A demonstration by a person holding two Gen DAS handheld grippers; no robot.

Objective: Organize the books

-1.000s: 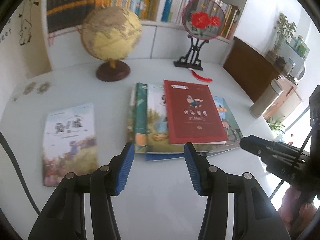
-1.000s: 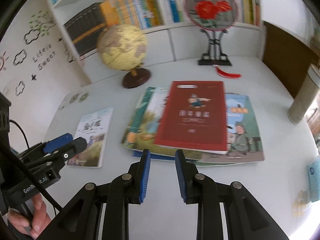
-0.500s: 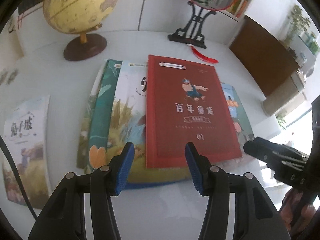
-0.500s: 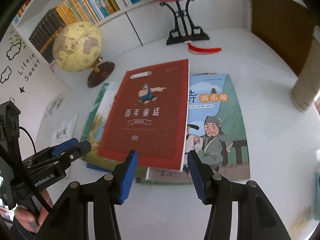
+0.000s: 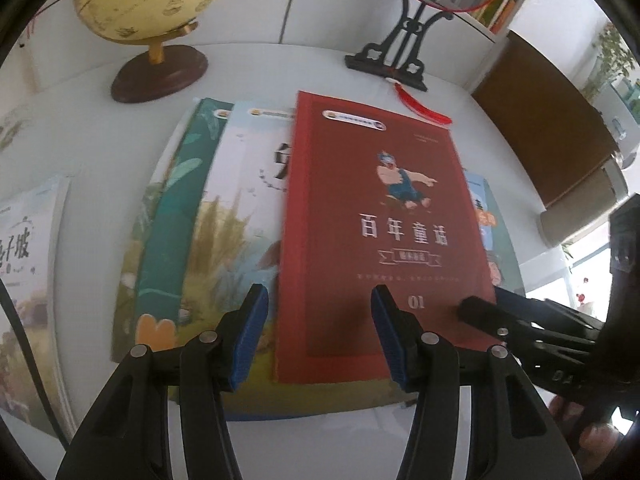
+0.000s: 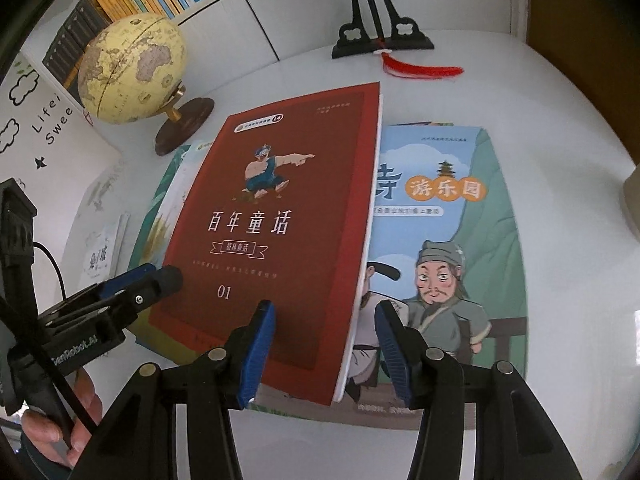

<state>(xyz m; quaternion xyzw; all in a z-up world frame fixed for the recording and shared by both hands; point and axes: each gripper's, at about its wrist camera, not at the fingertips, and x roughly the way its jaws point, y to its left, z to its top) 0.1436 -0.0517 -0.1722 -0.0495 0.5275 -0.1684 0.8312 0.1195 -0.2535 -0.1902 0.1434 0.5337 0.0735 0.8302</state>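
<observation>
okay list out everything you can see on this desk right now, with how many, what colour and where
red book: one, dark red, top of the central pile
blue cartoon book: one, blue-green, under it, right
green and pale books: at least two, under it, left
separate book: one, pale, far left
globe: one, yellow, back left
fan stand: one, black, back centre
tassel: one, red, by stand
left gripper: open, over pile
right gripper: open, astride the red book's right edge

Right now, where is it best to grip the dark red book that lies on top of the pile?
Grip the dark red book at its near right corner, coming low from the front: there its page edge overhangs the blue illustrated book below. Right gripper is open.
</observation>
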